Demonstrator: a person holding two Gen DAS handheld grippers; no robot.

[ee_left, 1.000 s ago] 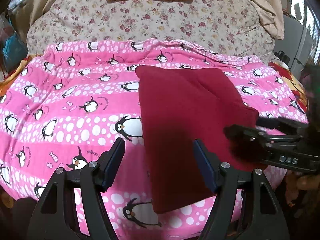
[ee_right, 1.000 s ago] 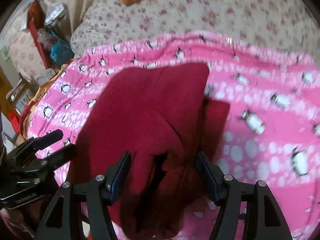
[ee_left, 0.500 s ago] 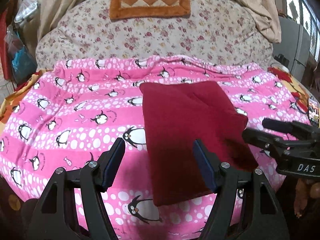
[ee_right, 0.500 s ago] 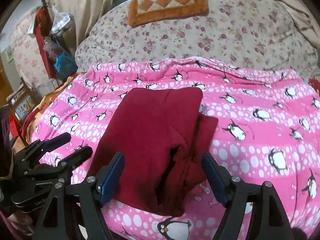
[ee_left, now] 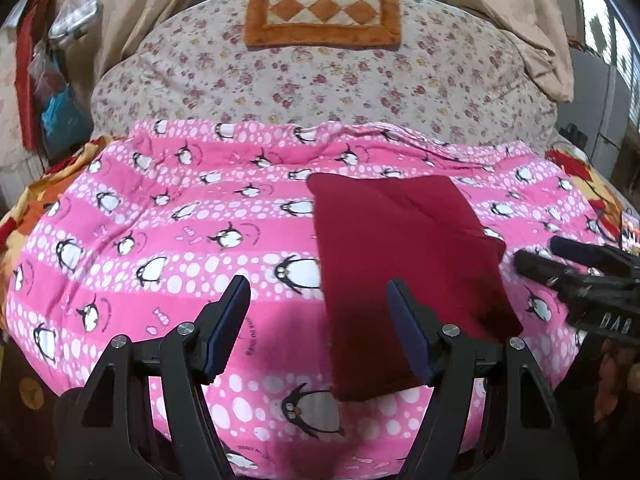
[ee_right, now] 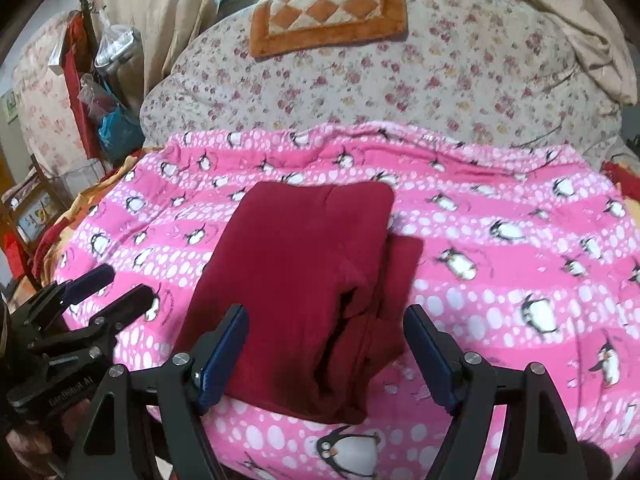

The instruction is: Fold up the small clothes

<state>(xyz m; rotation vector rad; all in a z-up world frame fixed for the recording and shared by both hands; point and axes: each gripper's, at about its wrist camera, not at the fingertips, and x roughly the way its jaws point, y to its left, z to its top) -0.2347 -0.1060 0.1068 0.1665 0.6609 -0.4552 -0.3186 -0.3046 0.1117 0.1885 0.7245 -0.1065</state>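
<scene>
A dark red folded garment [ee_left: 400, 256] [ee_right: 296, 264] lies flat on the pink penguin blanket [ee_left: 160, 240] [ee_right: 520, 280], with a narrower folded layer sticking out on its right side. My left gripper [ee_left: 318, 292] hovers open above the garment's near left edge, nothing between its fingers; it also shows at the left of the right wrist view [ee_right: 116, 286]. My right gripper [ee_right: 326, 312] stands open above the garment's near end, pads clear of the cloth. In the left wrist view the right gripper [ee_left: 536, 254] reaches in from the right edge, beside the garment.
Behind the blanket lies a floral quilt [ee_left: 320, 80] with an orange checkered mat [ee_left: 324, 14] on it. Beige curtains [ee_left: 500, 8] hang at the back. Bags [ee_right: 116, 120] hang by a red post at the left. The blanket drops off at the near edge.
Both grippers have drawn back and risen from the garment, which now looks smaller and lies still. The right gripper's jaws stand wider than a second ago.
</scene>
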